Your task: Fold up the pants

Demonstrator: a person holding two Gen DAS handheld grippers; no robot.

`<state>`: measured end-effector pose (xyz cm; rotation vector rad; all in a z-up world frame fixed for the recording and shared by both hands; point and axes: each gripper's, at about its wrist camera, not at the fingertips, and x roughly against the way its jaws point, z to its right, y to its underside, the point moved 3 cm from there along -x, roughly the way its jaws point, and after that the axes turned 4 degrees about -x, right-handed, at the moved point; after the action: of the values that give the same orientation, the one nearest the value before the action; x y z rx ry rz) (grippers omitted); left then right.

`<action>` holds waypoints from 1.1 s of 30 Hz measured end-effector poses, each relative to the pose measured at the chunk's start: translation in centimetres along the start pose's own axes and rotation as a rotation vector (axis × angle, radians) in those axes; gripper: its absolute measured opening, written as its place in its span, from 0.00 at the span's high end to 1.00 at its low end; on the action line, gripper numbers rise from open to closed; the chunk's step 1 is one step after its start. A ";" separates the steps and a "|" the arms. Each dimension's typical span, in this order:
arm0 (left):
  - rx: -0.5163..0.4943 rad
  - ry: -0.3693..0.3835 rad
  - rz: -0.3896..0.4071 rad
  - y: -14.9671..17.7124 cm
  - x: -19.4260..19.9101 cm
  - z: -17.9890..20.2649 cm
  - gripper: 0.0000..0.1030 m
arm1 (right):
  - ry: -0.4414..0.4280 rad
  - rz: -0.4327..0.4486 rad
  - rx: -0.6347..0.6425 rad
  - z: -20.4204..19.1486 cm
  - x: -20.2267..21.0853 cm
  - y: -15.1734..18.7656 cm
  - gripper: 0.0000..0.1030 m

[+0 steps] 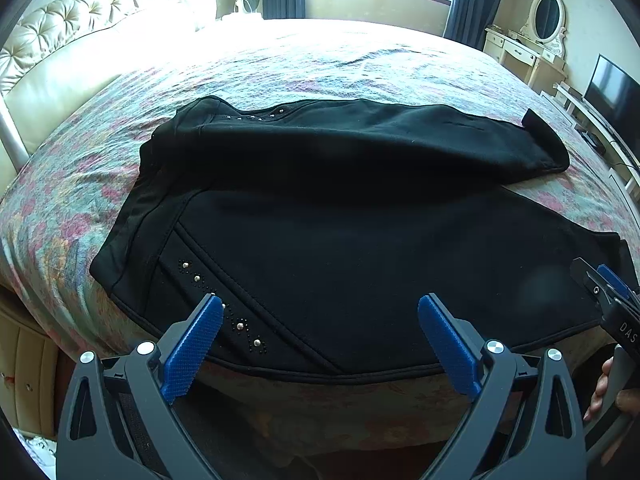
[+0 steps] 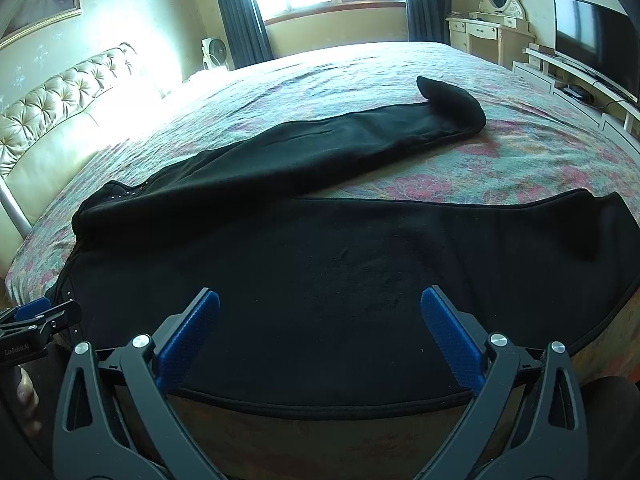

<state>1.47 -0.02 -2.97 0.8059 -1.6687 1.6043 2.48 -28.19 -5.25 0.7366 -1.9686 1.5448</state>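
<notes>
Bedroom, floral bedspread point(image 1: 360, 64) lit by window glare.

Left wrist view: black pants point(image 1: 340, 240) laid across near bed edge, waistband at left, legs splayed apart. Left gripper point(image 1: 320, 320) held spread above studded hip seam, nothing pinched.

Right wrist view: right gripper point(image 2: 320, 312) likewise spread over near leg. Far leg cuff point(image 2: 448, 100) seen curled.

Risk judged: single layer grabbed, or curled cuff carried into fold, giving uneven stack; near hem could be dragged off bed.

Left gripper point(image 1: 320, 312) and right gripper point(image 2: 320, 306) both gape wide.
</notes>
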 end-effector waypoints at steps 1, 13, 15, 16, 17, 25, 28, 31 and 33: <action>0.000 0.000 0.000 0.0 0.0 0.0 0.06 | 0.000 0.000 0.000 -0.1 0.0 0.0 0.02; -0.005 0.003 -0.002 0.0 0.2 0.2 0.06 | 0.000 -0.001 0.001 -0.1 0.0 0.0 0.02; -0.004 0.004 0.000 0.0 0.3 0.2 0.06 | 0.001 0.001 0.000 -0.1 0.0 0.0 0.02; -0.004 0.005 0.001 0.0 0.3 0.2 0.06 | 0.001 0.001 0.000 -0.1 0.1 0.0 0.02; -0.006 0.004 0.003 0.0 0.4 0.2 0.06 | 0.001 0.000 -0.001 -0.1 0.1 0.0 0.02; -0.001 0.003 -0.001 -0.1 0.3 0.1 0.06 | 0.000 -0.002 0.001 -0.2 0.2 0.0 0.02; -0.006 0.002 -0.001 -0.1 0.2 0.1 0.06 | 0.000 -0.003 0.001 -0.2 0.2 0.1 0.02; -0.005 0.003 -0.002 0.0 0.2 0.1 0.06 | 0.000 -0.004 0.002 -0.2 0.2 0.1 0.02; -0.004 0.000 -0.003 0.0 0.2 0.1 0.06 | 0.000 -0.003 0.001 -0.2 0.2 0.1 0.02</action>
<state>1.33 -0.11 -2.81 0.8060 -1.6692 1.5987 2.27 -28.01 -5.10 0.7395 -1.9665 1.5444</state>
